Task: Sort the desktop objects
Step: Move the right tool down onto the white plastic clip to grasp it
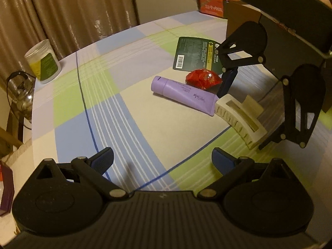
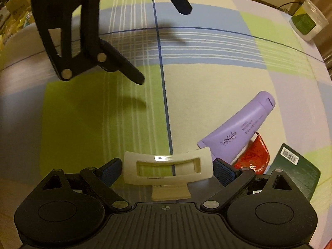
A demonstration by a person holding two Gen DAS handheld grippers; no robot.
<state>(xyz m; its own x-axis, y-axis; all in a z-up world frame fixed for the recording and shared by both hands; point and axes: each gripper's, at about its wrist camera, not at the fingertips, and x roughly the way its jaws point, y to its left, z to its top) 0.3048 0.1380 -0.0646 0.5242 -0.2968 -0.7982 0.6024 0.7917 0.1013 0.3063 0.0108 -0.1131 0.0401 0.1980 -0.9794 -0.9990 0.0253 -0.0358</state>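
Note:
A cream hair claw clip (image 1: 240,120) (image 2: 168,166) lies on the checked tablecloth. My right gripper (image 2: 167,169) (image 1: 241,119) is shut on it, with a blue pad against each end of the clip. A purple tube (image 1: 184,93) (image 2: 242,128) lies just beside the clip. A red foil packet (image 1: 203,78) (image 2: 255,155) and a dark green card pack (image 1: 195,54) (image 2: 296,170) sit behind the tube. My left gripper (image 1: 162,158) (image 2: 164,45) hangs open over bare cloth, with nothing between its fingers.
A white jar with a green label (image 1: 43,62) (image 2: 307,20) stands near the table's far edge. A brown cardboard box (image 1: 240,22) and a red box (image 1: 209,3) stand at the back right. A glass kettle (image 1: 20,95) sits off the table on the left.

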